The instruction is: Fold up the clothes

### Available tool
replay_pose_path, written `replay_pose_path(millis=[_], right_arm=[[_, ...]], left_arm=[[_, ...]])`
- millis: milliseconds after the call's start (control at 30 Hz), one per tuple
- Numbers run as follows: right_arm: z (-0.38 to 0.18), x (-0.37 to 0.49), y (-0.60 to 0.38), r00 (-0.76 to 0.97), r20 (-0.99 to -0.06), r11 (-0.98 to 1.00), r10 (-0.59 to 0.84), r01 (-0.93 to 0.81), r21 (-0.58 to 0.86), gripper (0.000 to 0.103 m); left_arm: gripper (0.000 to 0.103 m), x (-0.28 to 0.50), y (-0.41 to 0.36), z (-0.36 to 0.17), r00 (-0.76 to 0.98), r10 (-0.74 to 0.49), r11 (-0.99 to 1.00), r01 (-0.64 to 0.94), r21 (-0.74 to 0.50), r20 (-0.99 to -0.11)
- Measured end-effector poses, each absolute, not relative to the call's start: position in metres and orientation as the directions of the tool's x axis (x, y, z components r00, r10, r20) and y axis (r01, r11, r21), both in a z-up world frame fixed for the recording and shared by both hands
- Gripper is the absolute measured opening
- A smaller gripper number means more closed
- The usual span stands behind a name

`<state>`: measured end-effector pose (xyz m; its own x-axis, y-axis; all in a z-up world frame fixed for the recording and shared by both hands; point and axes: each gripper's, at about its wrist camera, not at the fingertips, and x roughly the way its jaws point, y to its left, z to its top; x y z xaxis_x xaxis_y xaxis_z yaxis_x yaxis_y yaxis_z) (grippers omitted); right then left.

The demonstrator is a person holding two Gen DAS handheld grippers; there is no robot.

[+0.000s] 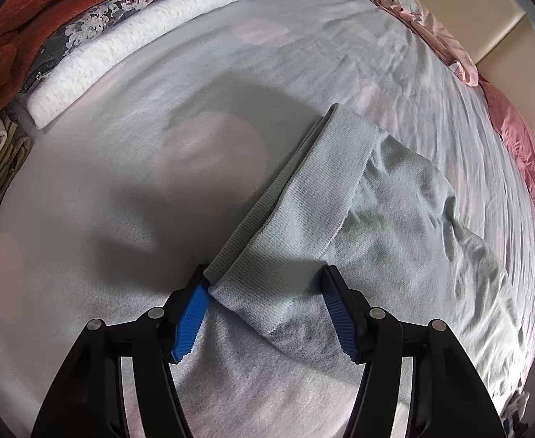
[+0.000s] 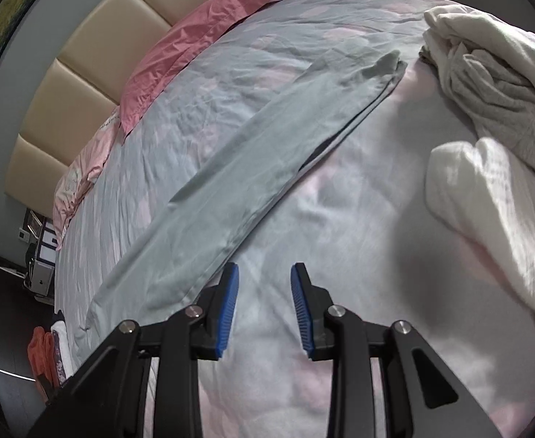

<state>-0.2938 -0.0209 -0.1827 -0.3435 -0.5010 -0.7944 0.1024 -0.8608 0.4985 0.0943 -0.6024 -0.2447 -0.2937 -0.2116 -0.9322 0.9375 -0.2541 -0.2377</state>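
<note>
Pale green trousers (image 1: 395, 211) lie on the bed, their ribbed waistband (image 1: 296, 197) folded double and reaching between the fingers of my left gripper (image 1: 265, 312). That gripper is open, its left blue pad (image 1: 191, 321) touching the waistband's corner. In the right wrist view the trouser legs (image 2: 231, 168) stretch diagonally across the sheet to the cuffs (image 2: 388, 65). My right gripper (image 2: 264, 306) is open just right of the legs' edge, with only sheet between its pads.
Folded clothes (image 1: 121, 47) are stacked at the bed's far left: white knit, floral, rust-red. A loose heap of white and grey garments (image 2: 493, 109) lies at the right. Pink pillows (image 2: 194, 43) rest against a beige padded headboard (image 2: 70, 84).
</note>
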Motion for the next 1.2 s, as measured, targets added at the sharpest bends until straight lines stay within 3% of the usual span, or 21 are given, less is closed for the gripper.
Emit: replay_pose_path(millis=[133,200,467,833,967,1200], right_arm=[[-0.172,-0.346,0.014,-0.365,-0.778,-0.847,-0.512,0.062,0.528,0.030],[-0.173,-0.374,0.032,-0.369,-0.780,-0.843,-0.506,0.018,0.538,0.035],[-0.207,-0.450,0.061,-0.354,-0.837,-0.863,-0.417,-0.134,0.487,0.036],[-0.234,-0.487,0.049,-0.359,-0.881,-0.903,-0.308,-0.180,0.389,0.036],[-0.232,-0.485,0.050,-0.366,-0.891,-0.912,-0.268,-0.201,0.357,0.029],[-0.232,-0.481,0.052,-0.359,-0.904,-0.922,-0.233,-0.213,0.322,0.031]], left_arm=[[0.062,0.093,-0.604,-0.244,-0.288,-0.202,-0.259,0.937,-0.233,-0.936],[0.062,0.092,-0.604,-0.244,-0.283,-0.200,-0.264,0.938,-0.227,-0.938],[0.062,0.090,-0.606,-0.245,-0.273,-0.200,-0.278,0.937,-0.213,-0.941],[0.062,0.091,-0.605,-0.243,-0.267,-0.205,-0.297,0.934,-0.200,-0.942],[0.062,0.092,-0.604,-0.243,-0.273,-0.198,-0.303,0.931,-0.206,-0.941],[0.062,0.092,-0.604,-0.244,-0.272,-0.196,-0.311,0.928,-0.204,-0.942]])
